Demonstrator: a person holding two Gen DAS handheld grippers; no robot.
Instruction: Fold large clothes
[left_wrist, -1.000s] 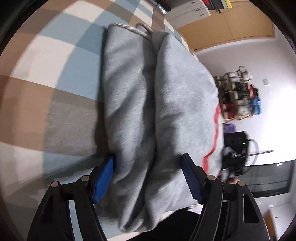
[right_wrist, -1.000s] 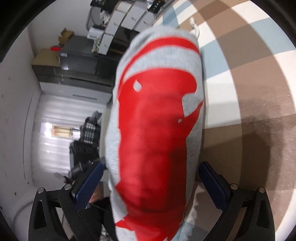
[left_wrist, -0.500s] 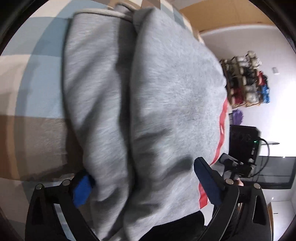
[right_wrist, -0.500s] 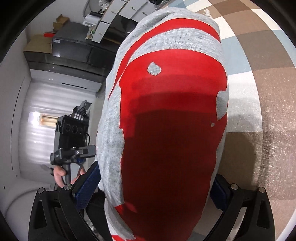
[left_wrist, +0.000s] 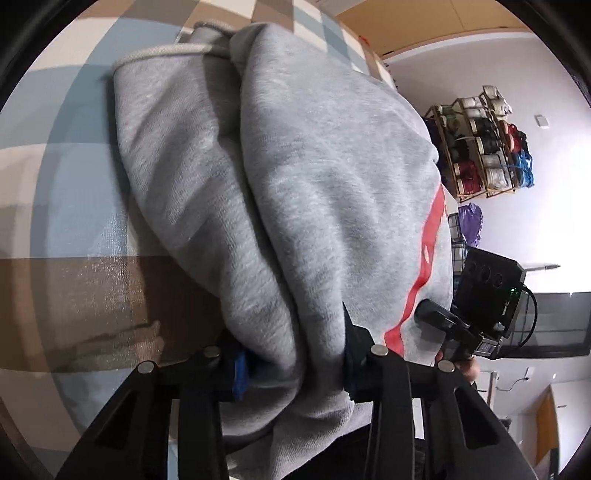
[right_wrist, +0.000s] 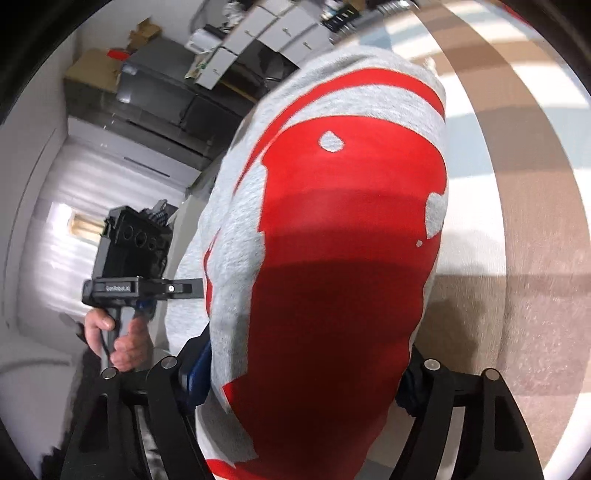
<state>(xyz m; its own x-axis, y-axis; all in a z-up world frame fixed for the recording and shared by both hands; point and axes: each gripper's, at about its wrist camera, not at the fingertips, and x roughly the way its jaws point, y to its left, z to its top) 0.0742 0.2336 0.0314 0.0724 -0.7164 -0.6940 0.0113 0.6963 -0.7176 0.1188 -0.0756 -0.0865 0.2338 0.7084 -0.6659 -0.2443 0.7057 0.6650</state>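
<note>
A folded grey sweatshirt with a large red print lies on a table covered by a brown, blue and white checked cloth. In the left wrist view my left gripper has its jaws closing, and its blue pads pinch the bunched near edge of the grey fabric. The right wrist view shows my right gripper with jaws closing too. The red-printed near end fills the gap and touches both pads. The garment's far end and drawstring rest on the cloth.
A person's hand holds the other gripper's handle beside the garment. The checked cloth stretches to the right. Beyond the table edge stand a wooden rack of spools, dark cabinets and white drawers.
The left jaws spread wide, then came in tight on the garment's near edge. The right jaws narrowed around the red-printed end. The sweatshirt has drawn nearer and fills more of both views.
</note>
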